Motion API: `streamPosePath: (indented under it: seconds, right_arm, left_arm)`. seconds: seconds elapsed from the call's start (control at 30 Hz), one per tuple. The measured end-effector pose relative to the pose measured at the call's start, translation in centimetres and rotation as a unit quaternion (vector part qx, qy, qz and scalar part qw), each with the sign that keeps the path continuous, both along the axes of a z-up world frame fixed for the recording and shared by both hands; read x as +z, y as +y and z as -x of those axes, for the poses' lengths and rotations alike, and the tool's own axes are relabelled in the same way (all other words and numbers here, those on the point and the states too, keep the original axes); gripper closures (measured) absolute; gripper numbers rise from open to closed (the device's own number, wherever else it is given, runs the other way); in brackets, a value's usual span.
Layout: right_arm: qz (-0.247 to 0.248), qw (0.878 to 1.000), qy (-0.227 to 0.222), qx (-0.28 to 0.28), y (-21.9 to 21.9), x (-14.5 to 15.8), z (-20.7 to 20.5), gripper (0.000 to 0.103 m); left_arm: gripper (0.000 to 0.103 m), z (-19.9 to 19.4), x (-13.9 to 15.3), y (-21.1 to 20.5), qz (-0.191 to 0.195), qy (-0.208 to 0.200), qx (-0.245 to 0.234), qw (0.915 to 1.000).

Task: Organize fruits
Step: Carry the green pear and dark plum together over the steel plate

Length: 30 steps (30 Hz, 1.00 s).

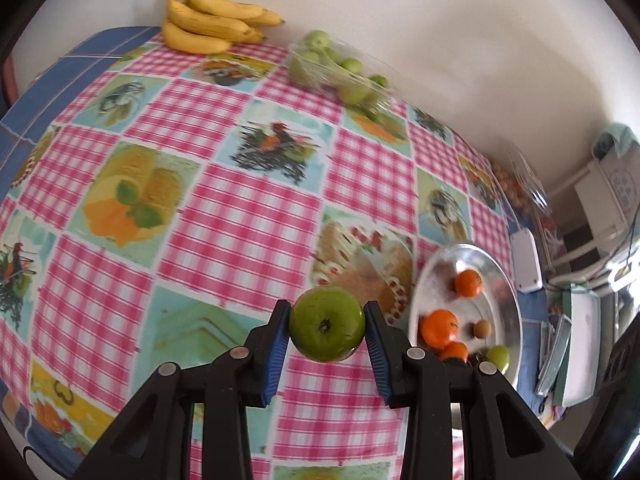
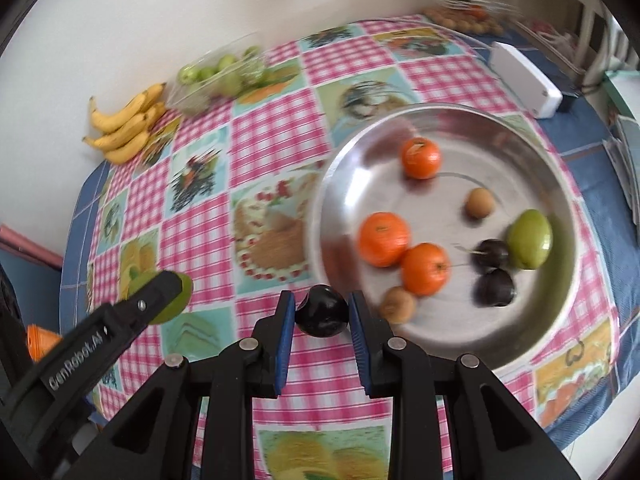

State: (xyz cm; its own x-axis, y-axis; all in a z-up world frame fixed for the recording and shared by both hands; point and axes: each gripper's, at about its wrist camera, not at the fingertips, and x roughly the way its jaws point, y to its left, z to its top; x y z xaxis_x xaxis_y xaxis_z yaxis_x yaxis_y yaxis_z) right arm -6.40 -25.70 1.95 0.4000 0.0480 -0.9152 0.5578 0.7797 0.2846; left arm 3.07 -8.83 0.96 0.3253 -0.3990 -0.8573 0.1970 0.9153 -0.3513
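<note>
My left gripper (image 1: 326,326) is shut on a green apple (image 1: 327,323), held above the checked tablecloth, left of the steel plate (image 1: 504,276). In the right wrist view that apple (image 2: 176,300) shows at the lower left, half hidden by the left gripper's finger. My right gripper (image 2: 322,314) is shut on a dark plum (image 2: 322,311) just off the steel plate's (image 2: 560,208) near-left rim. On the plate lie three oranges (image 2: 384,239), two dark plums (image 2: 494,287), a green fruit (image 2: 530,239) and two small brown fruits (image 2: 479,203).
A bunch of bananas (image 1: 212,16) lies at the table's far edge by the wall. Beside it stands a clear plastic box of green fruits (image 1: 340,72). A white box (image 2: 526,80) and another clear box of small fruits (image 2: 464,14) sit beyond the plate.
</note>
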Motion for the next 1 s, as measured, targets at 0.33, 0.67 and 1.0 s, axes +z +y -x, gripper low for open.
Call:
streamPosePath:
  seconds: [0.33, 0.67, 1.0]
  right_arm:
    - [-0.013, 0.997, 0.012, -0.069, -5.5, -0.9, 3.2, 0.075]
    - [-0.014, 0.995, 0.024, -0.094, -7.7, -1.4, 5.0, 0.074]
    - [-0.011, 0.996, 0.048, -0.074, -6.8, -2.4, 4.3, 0.074]
  left_arm:
    - [0.064, 2.3, -0.4, -4.5, 0.000, -0.001, -0.057, 0.9983]
    - [0.064, 4.1, -1.1, -8.0, 0.005, 0.008, -0.105, 0.9944]
    - [0.064, 4.1, -2.1, -9.8, -0.001, 0.006, -0.124, 0.9923]
